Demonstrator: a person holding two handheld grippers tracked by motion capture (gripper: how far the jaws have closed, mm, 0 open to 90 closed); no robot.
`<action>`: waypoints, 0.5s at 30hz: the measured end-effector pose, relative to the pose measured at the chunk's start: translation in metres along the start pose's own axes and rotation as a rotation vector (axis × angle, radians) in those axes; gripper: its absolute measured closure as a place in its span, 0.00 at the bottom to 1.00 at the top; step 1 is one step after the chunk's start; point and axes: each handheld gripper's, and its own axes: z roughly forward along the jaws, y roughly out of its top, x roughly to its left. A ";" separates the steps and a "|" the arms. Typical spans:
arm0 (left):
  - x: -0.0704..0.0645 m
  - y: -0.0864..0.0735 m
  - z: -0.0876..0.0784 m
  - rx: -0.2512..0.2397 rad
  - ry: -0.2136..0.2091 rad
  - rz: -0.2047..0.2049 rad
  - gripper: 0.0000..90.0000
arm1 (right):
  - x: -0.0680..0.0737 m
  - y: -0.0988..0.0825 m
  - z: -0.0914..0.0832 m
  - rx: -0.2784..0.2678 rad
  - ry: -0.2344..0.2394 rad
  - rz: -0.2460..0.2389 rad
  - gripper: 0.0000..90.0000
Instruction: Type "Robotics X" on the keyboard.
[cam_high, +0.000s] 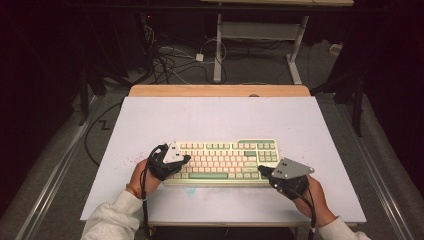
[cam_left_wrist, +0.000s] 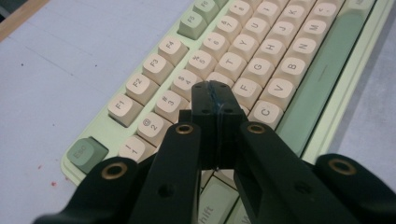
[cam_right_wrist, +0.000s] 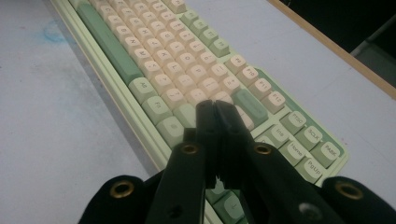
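While both hands rest over it, one keyboard (cam_high: 225, 162) lies flat on the white tabletop (cam_high: 220, 115), near the front edge and roughly centred between the left and right edges, its long side parallel to that front edge. Casing pale green; keycaps cream, with green accent keys and one long green space bar. Two grippers are present. Left gripper (cam_high: 184, 160): over the keyboard's left end, jaws pressed fully together with nothing between them, tips above the letter rows close to the D and F keys. Right gripper (cam_high: 261, 170): at the keyboard's right front corner, jaws likewise closed tight and empty, tips above the keys near the green Enter key. One wooden strip (cam_high: 220, 90) runs along the tabletop's far edge.
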 end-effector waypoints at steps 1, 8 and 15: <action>0.000 0.000 -0.001 -0.003 0.003 0.002 0.97 | 0.000 0.000 0.000 -0.001 0.000 -0.001 0.99; -0.001 0.002 -0.007 -0.025 0.015 0.009 0.97 | 0.000 0.000 0.000 -0.001 -0.003 0.003 0.99; -0.003 0.003 -0.009 -0.035 0.015 0.016 0.97 | 0.000 0.000 0.000 -0.001 -0.004 0.002 0.99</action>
